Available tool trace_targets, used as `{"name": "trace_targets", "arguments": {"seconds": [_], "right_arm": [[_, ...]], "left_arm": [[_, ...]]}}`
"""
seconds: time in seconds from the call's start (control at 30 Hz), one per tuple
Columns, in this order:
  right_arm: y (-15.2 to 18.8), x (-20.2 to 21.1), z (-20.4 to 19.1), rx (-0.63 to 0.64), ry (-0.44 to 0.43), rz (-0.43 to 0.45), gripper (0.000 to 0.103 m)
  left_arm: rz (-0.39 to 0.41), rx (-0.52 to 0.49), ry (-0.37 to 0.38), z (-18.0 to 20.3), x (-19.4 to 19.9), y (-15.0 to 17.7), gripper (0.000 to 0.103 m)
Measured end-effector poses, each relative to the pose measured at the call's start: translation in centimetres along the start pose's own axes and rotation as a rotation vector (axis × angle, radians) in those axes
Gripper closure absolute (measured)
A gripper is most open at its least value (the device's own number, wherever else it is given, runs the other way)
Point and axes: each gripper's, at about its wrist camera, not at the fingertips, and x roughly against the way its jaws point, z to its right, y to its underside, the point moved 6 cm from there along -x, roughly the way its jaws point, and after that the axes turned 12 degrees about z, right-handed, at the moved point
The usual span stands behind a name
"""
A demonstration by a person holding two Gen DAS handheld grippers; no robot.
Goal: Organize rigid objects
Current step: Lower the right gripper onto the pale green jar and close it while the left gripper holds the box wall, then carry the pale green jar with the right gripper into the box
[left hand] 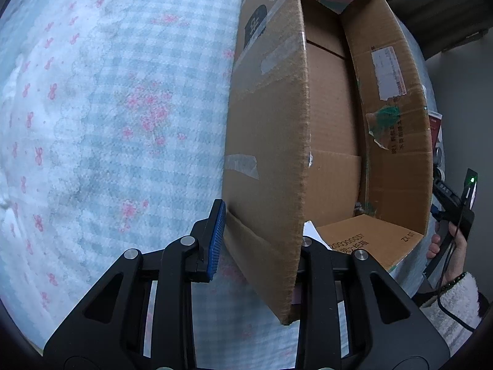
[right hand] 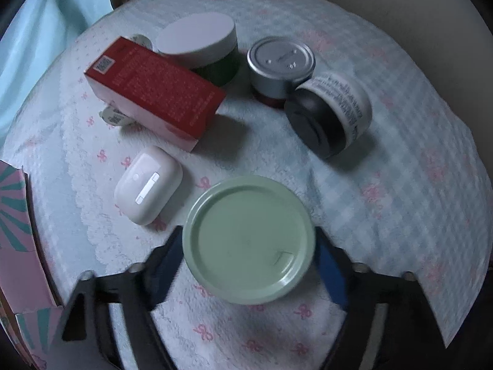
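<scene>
Cardboard box (left hand: 332, 117): largest; its stiff, light side wall stands between the left gripper (left hand: 262, 240) jaws, which grip it.
Green-lidded jar (right hand: 249, 240): between the right gripper (right hand: 246, 262) jaws, which close on its sides; likely rigid, smooth, slippery; best held below the lid.
Red carton (right hand: 157, 92): ahead-left of the right jaws; light, crushable.
Dark-lidded jar (right hand: 329, 117): ahead-right, tipped on its side; may roll.
Earbud case (right hand: 148, 185): just left of the right jaws; small, slick.
</scene>
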Motion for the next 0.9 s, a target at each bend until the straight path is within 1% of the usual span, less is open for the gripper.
{"name": "trace_targets", "arguments": {"seconds": [0.23, 0.4, 0.53, 0.63, 0.73, 0.83, 0.9], "right_arm": [[-0.1, -0.2, -0.1, -0.023, 0.003, 0.008, 0.037], [-0.8, 0.5, 0.0, -0.046, -0.046, 0.007, 0.037], [-1.8, 2.2, -1.1, -0.031, -0.090, 0.023, 0.037], [-3.2, 3.9, -2.8, -0.001, -0.134, 0.039, 0.037], [-5.2, 6.7, -5.3, 0.044, -0.200, 0.061, 0.037], [-7.4, 10.2, -9.0, 0.113, -0.271, 0.091, 0.037], [-8.9, 12.9, -12.2, 0.166, -0.327, 0.109, 0.037]], "left_arm": [[-0.007, -0.003, 0.013, 0.0, 0.3, -0.1, 0.079], [-0.010, 0.011, 0.023, 0.0, 0.2, 0.0, 0.079], [-0.012, 0.012, 0.023, -0.1, 0.1, 0.0, 0.079], [-0.012, 0.017, 0.023, -0.1, 0.1, -0.1, 0.079], [-0.012, 0.025, 0.023, -0.1, 0.2, -0.1, 0.079], [-0.013, 0.034, 0.025, 0.0, 0.4, -0.2, 0.079], [-0.016, 0.038, 0.028, 0.1, 0.5, -0.1, 0.079]]}}
